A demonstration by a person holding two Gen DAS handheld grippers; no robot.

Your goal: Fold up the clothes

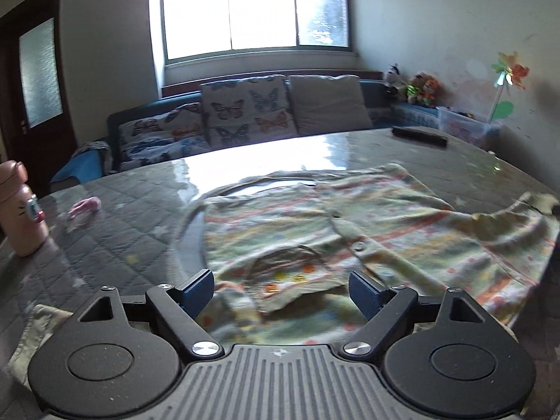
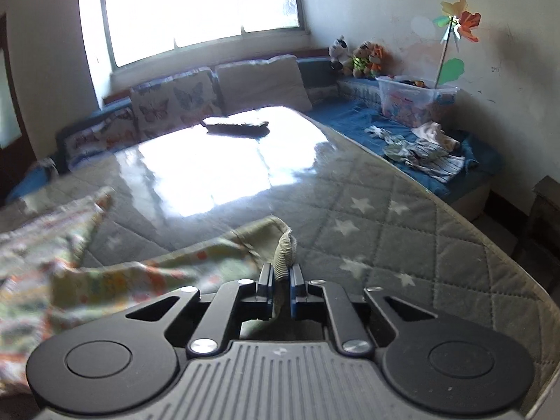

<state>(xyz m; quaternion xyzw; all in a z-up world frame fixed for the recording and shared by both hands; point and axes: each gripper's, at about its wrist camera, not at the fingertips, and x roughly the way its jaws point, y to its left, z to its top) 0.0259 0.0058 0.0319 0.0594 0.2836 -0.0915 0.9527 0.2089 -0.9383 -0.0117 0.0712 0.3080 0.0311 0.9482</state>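
While the left gripper (image 1: 281, 292) hangs wide open and empty over the neckline of the patterned shirt (image 1: 367, 231), spread out near the table's (image 2: 402, 217) near edge, the right gripper (image 2: 280, 280) is clamped tight on the shirt's ribbed sleeve cuff (image 2: 285, 248).

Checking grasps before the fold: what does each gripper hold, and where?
Right gripper pinches the patterned shirt by its ribbed cuff; left gripper holds nothing.
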